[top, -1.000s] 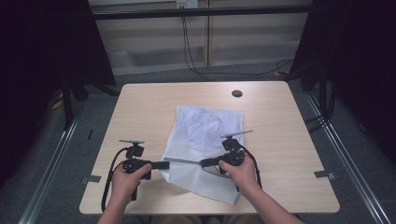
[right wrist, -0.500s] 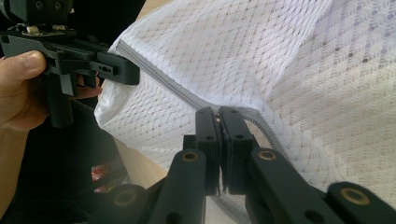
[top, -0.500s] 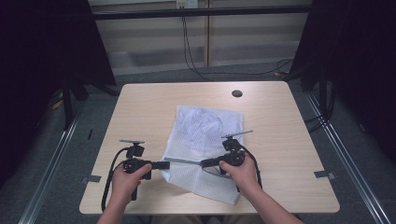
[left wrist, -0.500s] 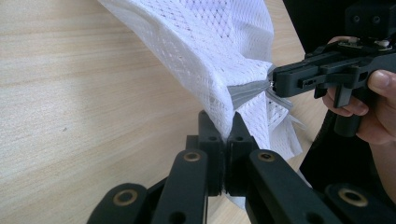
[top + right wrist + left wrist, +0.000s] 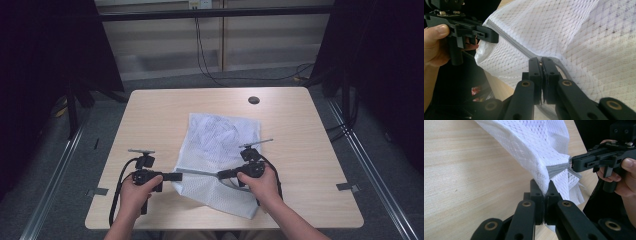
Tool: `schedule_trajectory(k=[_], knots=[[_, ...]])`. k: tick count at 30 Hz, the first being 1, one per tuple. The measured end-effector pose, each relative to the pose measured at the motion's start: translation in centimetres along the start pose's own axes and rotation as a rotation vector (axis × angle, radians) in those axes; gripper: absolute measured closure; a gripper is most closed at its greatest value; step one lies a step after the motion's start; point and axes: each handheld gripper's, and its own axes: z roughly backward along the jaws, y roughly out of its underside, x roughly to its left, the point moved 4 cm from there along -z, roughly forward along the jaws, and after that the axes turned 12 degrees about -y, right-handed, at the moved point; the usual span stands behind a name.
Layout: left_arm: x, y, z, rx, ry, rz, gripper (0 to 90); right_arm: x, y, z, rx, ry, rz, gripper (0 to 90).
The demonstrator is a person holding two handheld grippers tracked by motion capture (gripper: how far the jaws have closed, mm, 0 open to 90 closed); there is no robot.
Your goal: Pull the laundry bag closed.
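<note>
- The white mesh cloth bag (image 5: 220,150) was a thin, open-weave netting with a fine diamond pattern, matt and partly see-through, so that the wood grain showed through it in places.
- A grey woven zip tape (image 5: 556,170) ran along its edge, denser and smoother than the mesh.
- The pale wooden table top (image 5: 150,120) had a smooth, matt finish with faint straight grain.
- The left gripper (image 5: 543,187) and the right gripper (image 5: 541,65) were of black matt plastic, with brass-coloured metal rivets at the joints of their arms.
- The floor (image 5: 390,165) around the table looked like grey, rough carpet.
</note>
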Motion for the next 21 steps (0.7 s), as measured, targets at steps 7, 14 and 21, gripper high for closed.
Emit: schedule_trajectory(k=[7,14,21], knots=[[0.15,-0.13,-0.02,0.000,-0.001,-0.014,88.2,-0.02,0.07,0.16,-0.004,-0.003,0.009,87.2],[0.11,-0.14,0.00,0.006,0.001,-0.020,88.2,-0.09,0.19,0.24,-0.002,-0.012,0.007,87.2],[0.01,-0.25,0.11,-0.005,0.000,-0.010,88.2,-0.15,0.26,0.53,-0.008,-0.013,0.001,87.2]])
